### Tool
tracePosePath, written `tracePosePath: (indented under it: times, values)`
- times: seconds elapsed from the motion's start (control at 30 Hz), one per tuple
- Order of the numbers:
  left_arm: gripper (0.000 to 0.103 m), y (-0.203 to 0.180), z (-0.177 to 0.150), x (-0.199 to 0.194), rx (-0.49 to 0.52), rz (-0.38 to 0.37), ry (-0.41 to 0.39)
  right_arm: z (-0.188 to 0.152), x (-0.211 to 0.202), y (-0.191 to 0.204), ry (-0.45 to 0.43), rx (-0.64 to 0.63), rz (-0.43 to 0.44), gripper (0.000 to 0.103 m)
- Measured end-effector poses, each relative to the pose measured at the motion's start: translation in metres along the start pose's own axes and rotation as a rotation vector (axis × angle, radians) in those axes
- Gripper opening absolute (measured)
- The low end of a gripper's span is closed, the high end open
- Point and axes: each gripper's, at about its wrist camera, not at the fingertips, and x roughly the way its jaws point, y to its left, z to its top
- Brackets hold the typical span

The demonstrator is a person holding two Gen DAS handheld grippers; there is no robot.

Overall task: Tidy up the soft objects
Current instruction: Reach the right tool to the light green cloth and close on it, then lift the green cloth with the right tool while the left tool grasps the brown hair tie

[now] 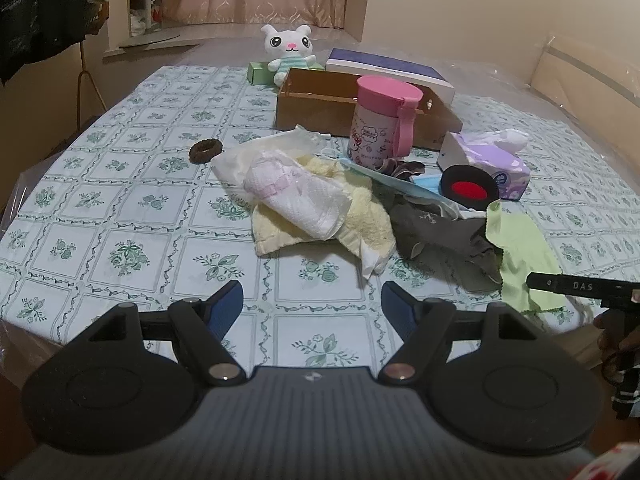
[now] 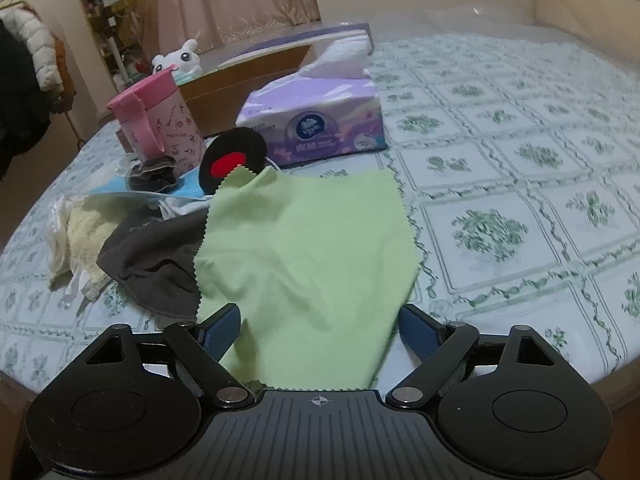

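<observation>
A pile of soft things lies mid-table: a yellow towel (image 1: 320, 220) with a white rolled cloth (image 1: 296, 196) on it, a dark grey cloth (image 1: 444, 240), a blue face mask (image 1: 424, 188) and a light green cloth (image 1: 520, 256). A white plush cat (image 1: 288, 50) sits at the far edge behind an open brown box (image 1: 320, 104). My left gripper (image 1: 312, 304) is open and empty above the tablecloth, short of the pile. My right gripper (image 2: 320, 324) is open, with the green cloth (image 2: 308, 240) lying between its fingers; the grey cloth (image 2: 152, 264) is to its left.
A pink cup (image 1: 380, 120), a purple tissue pack (image 1: 488, 160), a black disc with a red centre (image 1: 468, 188) and a brown hair tie (image 1: 206, 150) lie on the table (image 1: 120, 240). A purple-topped box (image 1: 388, 68) stands behind the brown box.
</observation>
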Motion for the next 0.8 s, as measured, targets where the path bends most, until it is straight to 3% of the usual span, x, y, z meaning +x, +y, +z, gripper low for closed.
tracePosePath:
  times: [0.13, 0.2, 0.23, 0.3, 0.33, 0.53, 0.67, 0.73, 0.8]
  values:
    - [0.074, 0.008, 0.000, 0.004, -0.006, 0.002, 0.000, -0.001, 0.003, 0.009, -0.007, -0.054, -0.020, 0.067]
    - [0.074, 0.010, 0.001, 0.006, -0.010, 0.002, 0.001, -0.001, 0.003, 0.012, -0.009, -0.075, -0.015, 0.046]
    - [0.074, 0.011, 0.001, 0.008, -0.012, 0.002, 0.002, -0.002, 0.003, 0.013, -0.004, -0.085, -0.017, 0.040]
    - [0.074, 0.011, 0.001, 0.011, -0.013, 0.002, 0.004, -0.002, 0.003, 0.016, -0.001, -0.114, -0.027, 0.006]
    - [0.074, 0.010, 0.001, 0.013, -0.014, 0.000, 0.004, -0.002, 0.003, 0.015, 0.005, -0.115, -0.026, 0.000]
    - [0.074, 0.008, -0.001, 0.014, -0.015, -0.012, 0.004, 0.006, -0.018, 0.006, -0.042, -0.094, -0.035, 0.000]
    - [0.074, 0.009, -0.001, 0.012, -0.011, -0.009, 0.004, 0.016, -0.024, -0.009, -0.054, 0.000, -0.034, 0.001]
    - [0.074, 0.010, -0.001, 0.011, -0.010, -0.008, 0.003, 0.019, -0.021, -0.019, -0.046, 0.037, -0.042, 0.012]
    - [0.074, 0.010, 0.000, 0.011, -0.009, -0.004, 0.005, 0.019, -0.015, -0.028, -0.033, 0.089, -0.053, 0.054]
